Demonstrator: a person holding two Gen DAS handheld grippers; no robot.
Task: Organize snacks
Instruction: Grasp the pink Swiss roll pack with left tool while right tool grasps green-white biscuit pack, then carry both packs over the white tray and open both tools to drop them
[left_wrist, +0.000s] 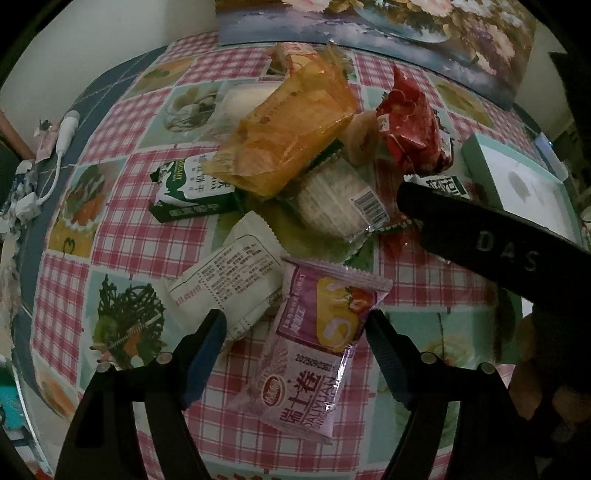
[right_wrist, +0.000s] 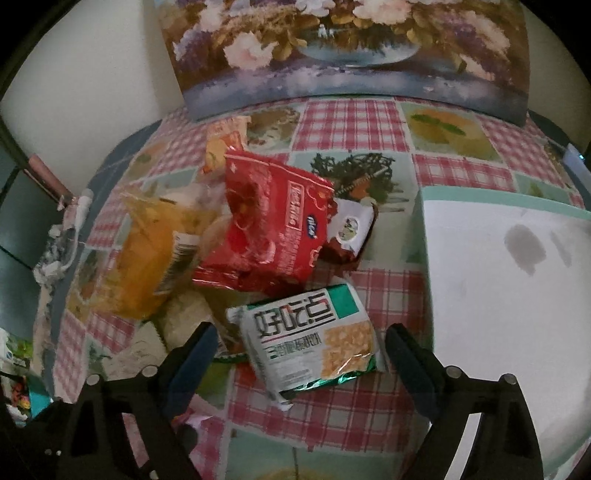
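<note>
- While the snacks sit heaped mid-table, the purple swiss-roll packet (left_wrist: 317, 343) lies flat on the checked tablecloth (left_wrist: 122, 236), at the near edge of the heap and between the fingers of the left gripper (left_wrist: 295, 332).
- Left gripper: jaws spread; the right pad looks to be at the packet's edge, the left pad clear of it. No grip yet.
- Green-and-white cracker packet (right_wrist: 310, 343) lies flat between the fingers of the right gripper (right_wrist: 301, 349); jaws spread wide, with a gap on both sides. Nothing held.
- Just behind it: red packet (right_wrist: 269, 229) leaning on the heap, small red-and-white packet (right_wrist: 351, 229) beside it, orange bag (left_wrist: 288, 136) on top.
- White printed packet (left_wrist: 229, 280) overlaps the purple packet's far-left corner; green biscuit box (left_wrist: 192, 192) sits further left.
- White tray with teal rim (right_wrist: 498, 277) stands just right of the cracker packet, empty; probably the destination.
- Risk: closing on the purple packet may also catch the white packet and drag it along.
- Risk: flat, slippery film may buckle or squirt out of the pads instead of lifting.
- Risk: both grippers work close together; the right one already crosses the left wrist view, so collision is possible.
- Risk: disturbing the base could bring the red packet or orange bag sliding down.
</note>
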